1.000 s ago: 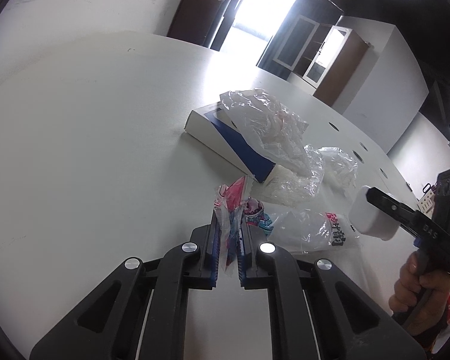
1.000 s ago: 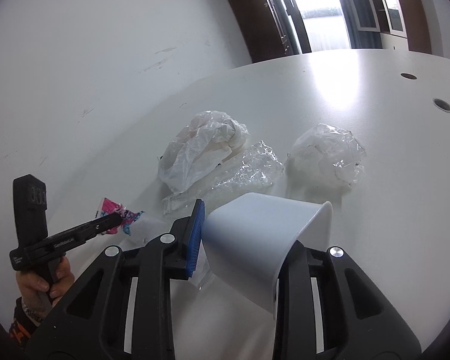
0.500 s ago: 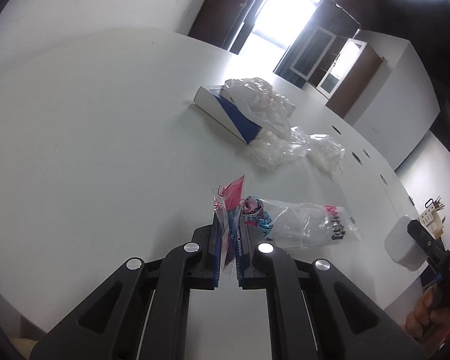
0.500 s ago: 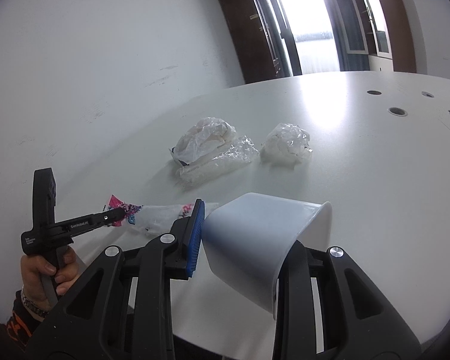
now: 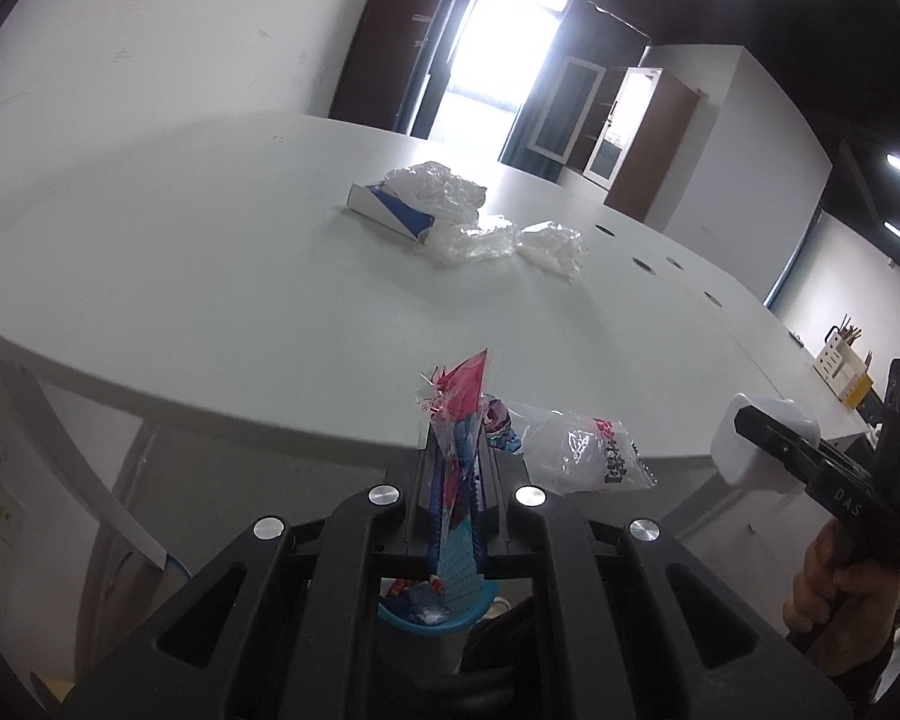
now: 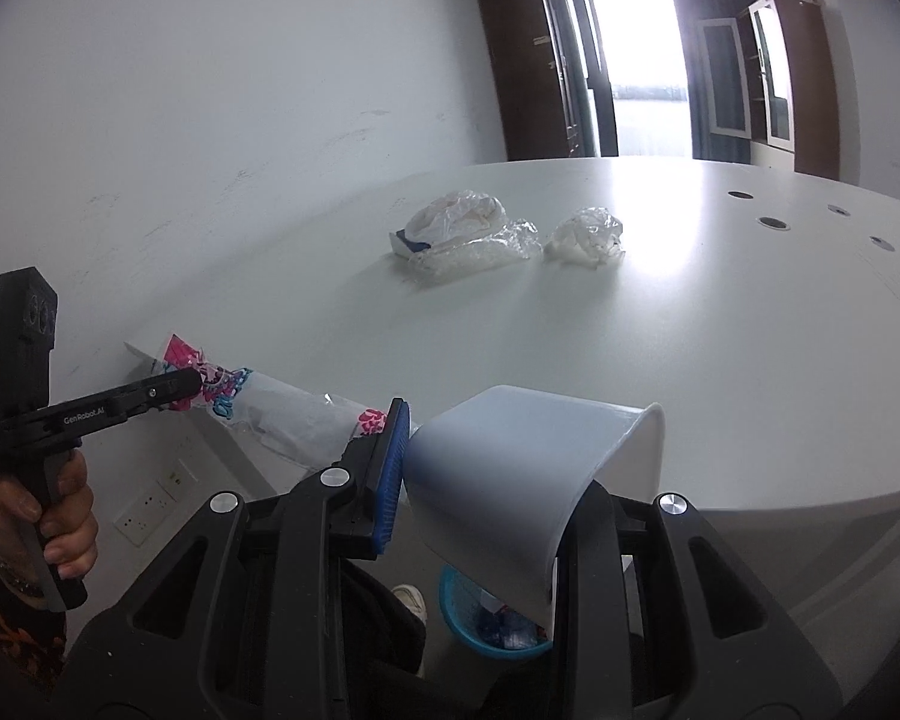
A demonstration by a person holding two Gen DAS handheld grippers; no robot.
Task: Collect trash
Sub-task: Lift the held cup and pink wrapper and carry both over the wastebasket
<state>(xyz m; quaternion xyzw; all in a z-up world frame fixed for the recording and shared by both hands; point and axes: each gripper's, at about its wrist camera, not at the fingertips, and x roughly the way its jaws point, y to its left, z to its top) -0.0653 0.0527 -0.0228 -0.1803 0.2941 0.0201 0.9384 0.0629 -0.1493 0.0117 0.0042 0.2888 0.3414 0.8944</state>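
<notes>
My left gripper point(image 5: 456, 438) is shut on a clear wrapper point(image 5: 582, 450) printed pink and blue, which hangs in the air just off the white table's point(image 5: 210, 276) near edge. In the right wrist view this left gripper point(image 6: 192, 387) and the wrapper point(image 6: 294, 414) show at left. My right gripper point(image 6: 498, 438) is shut on a white plastic cup point(image 6: 540, 450), squeezed between its fingers; the far fingertip is hidden behind it. The cup point(image 5: 750, 450) also shows at right in the left wrist view. A blue bin point(image 5: 432, 612) point(image 6: 486, 618) with scraps stands on the floor below both grippers.
On the table point(image 6: 690, 330) lie a blue and white box point(image 5: 390, 210) under a crumpled bag point(image 6: 456, 213), a clear plastic sleeve point(image 5: 474, 240) and a wad of clear plastic point(image 6: 588, 231). A person's hand point(image 6: 48, 516) holds the left gripper. Cabinets stand at the back.
Both grippers have drawn back from the table past its near edge, carrying the wrapper and the cup. The trash on the table looks farther away, and the blue bin has come into view below.
</notes>
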